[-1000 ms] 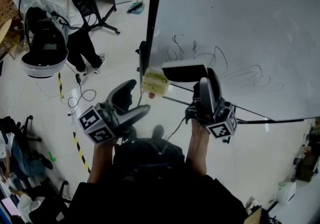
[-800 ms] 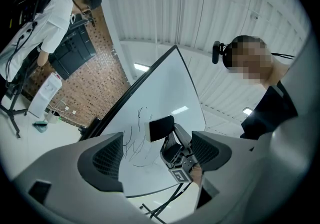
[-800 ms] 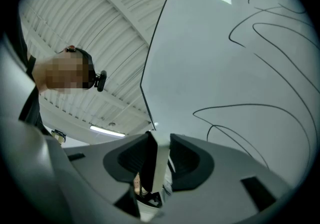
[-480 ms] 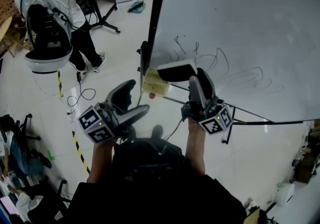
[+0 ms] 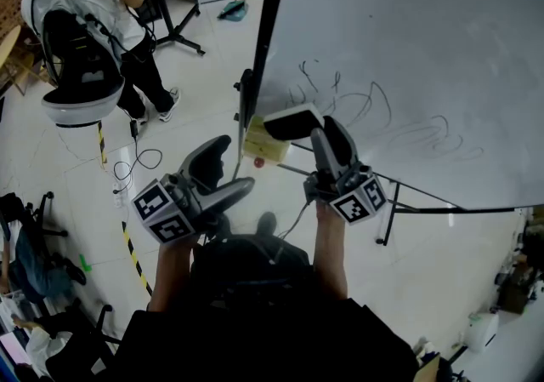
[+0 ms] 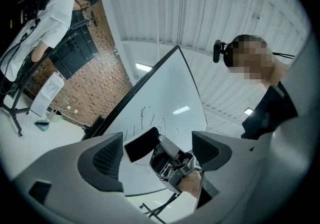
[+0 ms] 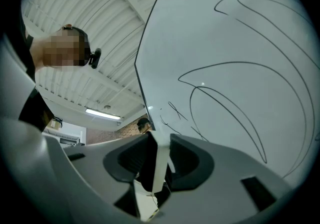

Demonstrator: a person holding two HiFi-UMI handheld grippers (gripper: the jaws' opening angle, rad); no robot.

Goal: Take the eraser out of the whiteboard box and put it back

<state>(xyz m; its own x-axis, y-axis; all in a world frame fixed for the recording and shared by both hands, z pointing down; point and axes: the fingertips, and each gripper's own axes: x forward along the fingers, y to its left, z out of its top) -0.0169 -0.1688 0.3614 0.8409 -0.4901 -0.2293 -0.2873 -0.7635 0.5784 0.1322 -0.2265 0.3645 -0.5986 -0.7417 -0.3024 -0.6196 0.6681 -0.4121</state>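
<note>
My right tool (image 5: 328, 135) is clamped on the whiteboard eraser (image 5: 293, 123). In the right gripper view the eraser stands edge-on between the two pads, white back to one side and black felt to the other, and both pads press on it. The eraser is out of the whiteboard box (image 5: 265, 144), so I judge the return is the step in hand. The coming move turns on one relation. In the head view the pale yellow box sits at the lower left edge of the whiteboard (image 5: 408, 48), just beside and slightly below the eraser's free end. The eraser's long axis runs roughly along the board's bottom edge and sticks out to the left of my tool, toward the box. I cannot tell from here whether that end already touches the box rim. The right hand is plainly the nearer one. Its tool points at the board and tilts a little upward, marker cube toward me, forearm straight beneath it. My left tool (image 5: 219, 174) hangs lower and to the left, well apart from the box, with its jaws wide and nothing between them. I'd expect a short slide left and down to line the eraser up over the box opening.
</note>
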